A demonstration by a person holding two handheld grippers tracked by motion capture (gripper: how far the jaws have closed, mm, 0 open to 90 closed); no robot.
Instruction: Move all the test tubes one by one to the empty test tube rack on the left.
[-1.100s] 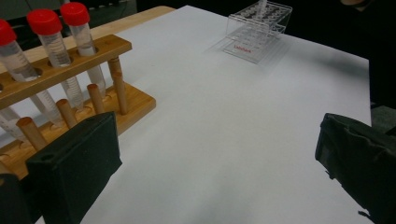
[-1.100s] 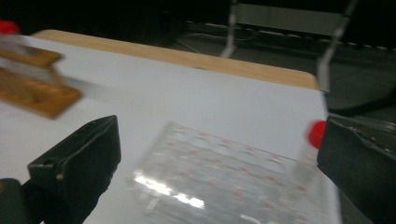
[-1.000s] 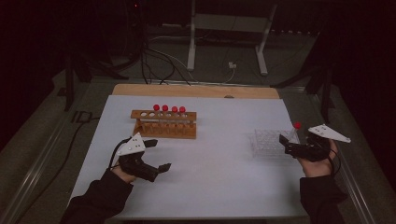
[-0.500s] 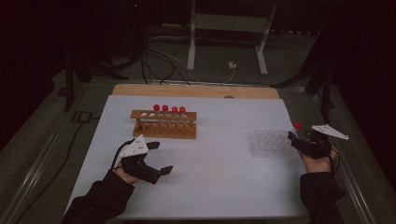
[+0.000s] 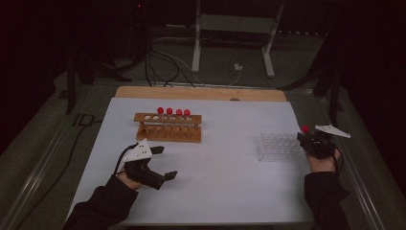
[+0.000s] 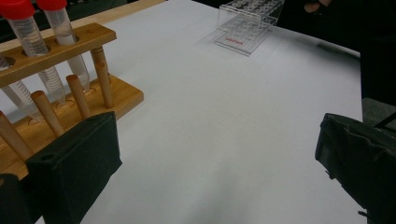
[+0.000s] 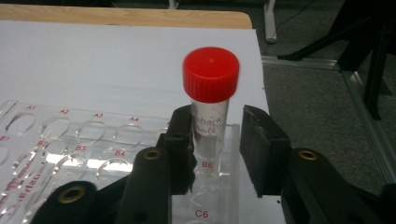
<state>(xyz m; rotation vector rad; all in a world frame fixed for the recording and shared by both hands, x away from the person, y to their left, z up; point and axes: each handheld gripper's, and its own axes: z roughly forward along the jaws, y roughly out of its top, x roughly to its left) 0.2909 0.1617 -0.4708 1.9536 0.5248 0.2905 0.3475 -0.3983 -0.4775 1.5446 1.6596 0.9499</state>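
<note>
Here the red-capped tube point(image 7: 210, 107) stands upright between the fingers point(image 7: 180, 140) of the right gripper point(image 7: 217, 144), over the clear plastic rack point(image 7: 70, 140) at the hole marked B6 near the rack's right end. The left finger lies against the tube's wall, while the right one stands off it with a clear gap, so the tube is not pinched. These fingers have just been closing around it. In the high view the right gripper point(image 5: 311, 140) sits lower and nearer the rack point(image 5: 280, 146) than a second ago, when it hovered with the fingers wide. The left gripper point(image 5: 160, 163) rests on the white surface point(image 5: 230, 163) with fingers spread and nothing between them, just in front of the wooden rack point(image 5: 167, 128) with four red-capped tubes point(image 5: 173, 112), unmoved.
</note>
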